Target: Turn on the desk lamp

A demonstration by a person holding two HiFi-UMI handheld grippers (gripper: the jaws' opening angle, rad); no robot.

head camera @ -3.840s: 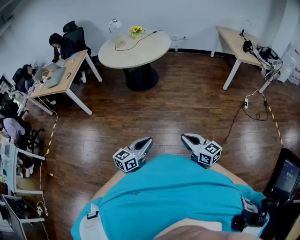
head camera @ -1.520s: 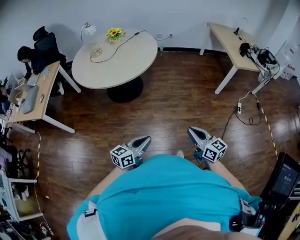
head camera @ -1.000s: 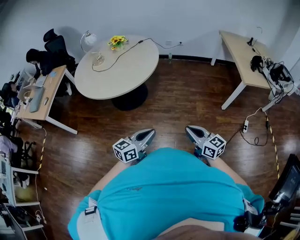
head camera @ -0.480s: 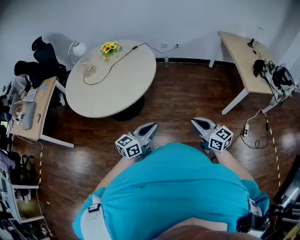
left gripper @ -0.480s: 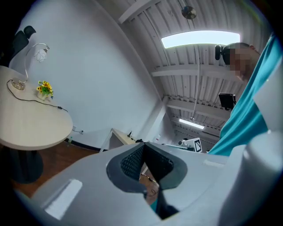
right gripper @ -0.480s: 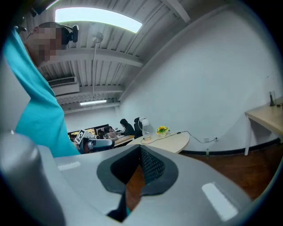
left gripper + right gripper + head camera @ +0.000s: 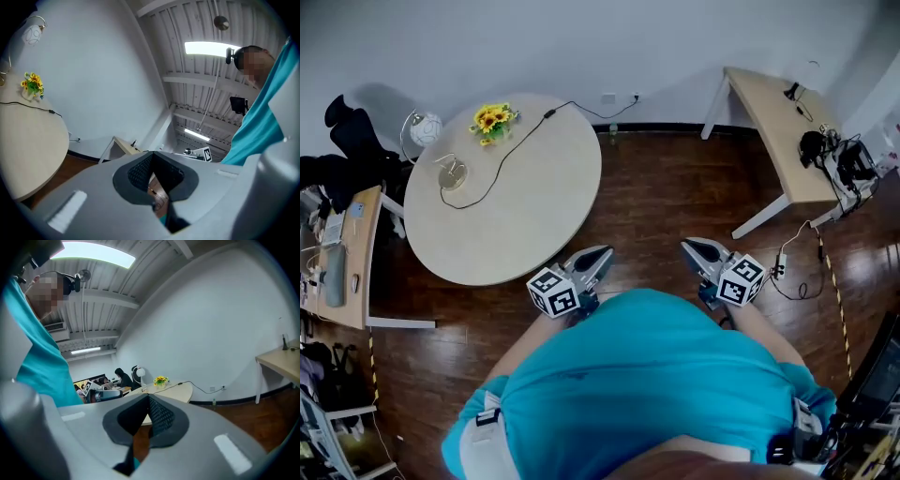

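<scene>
From the head view, the lamp (image 7: 426, 130) stands at the far left edge of the round table (image 7: 530, 216), with flowers (image 7: 490, 119) just to its right. A cord (image 7: 523, 133) runs from the lamp's base across the tabletop towards the wall. The left gripper (image 7: 600, 254) and right gripper (image 7: 688, 247) are held close against the person's teal shirt (image 7: 637, 384), over the wood floor. The left one sits just off the table's near rim, and both are well apart from the lamp. A desk (image 7: 773, 112) stands at the far right.

In the left gripper view, the left gripper (image 7: 151, 154) has its jaws closed tip to tip with nothing between them. The lamp (image 7: 33, 33) shows at the upper left, with the flowers (image 7: 32, 85) below it on the table (image 7: 28, 140).

In the right gripper view, the right gripper (image 7: 148, 397) is likewise closed and empty. Beyond it lies the table (image 7: 176, 390), with the flowers (image 7: 161, 379) and the lamp (image 7: 138, 373) at its far end, where people sit.
</scene>
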